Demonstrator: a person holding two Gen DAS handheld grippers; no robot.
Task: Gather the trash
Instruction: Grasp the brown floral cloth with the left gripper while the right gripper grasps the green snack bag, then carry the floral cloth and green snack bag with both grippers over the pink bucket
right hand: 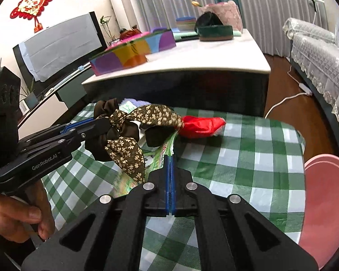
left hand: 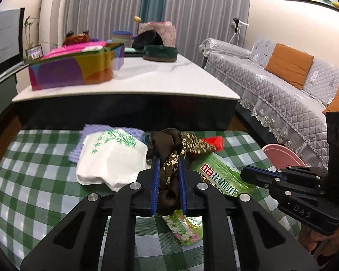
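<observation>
My left claw point(left hand: 168, 158) squeezes one brown hair tie point(left hand: 169, 171) above the checked cloth point(left hand: 34, 180) | my right claw point(right hand: 170, 158) pinches one green wrapper point(left hand: 219, 178), half hidden | one red scrap point(right hand: 201, 124) blurry | pink bin point(right hand: 323, 203) cut off

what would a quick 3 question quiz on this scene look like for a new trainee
1. True or false: the left gripper is shut on the brown floral scrunchie.
2. What does the right gripper pinch? A) the red wrapper B) the green plastic packet C) the white tissue pack
3. Fill in: the pink bin stands on the ___ side of the green checked cloth in the right wrist view.

Key:
1. True; its blue pads clamp the fabric.
2. B; the green plastic packet edge sits between the closed pads. The red wrapper and white tissue pack lie free.
3. right
</observation>
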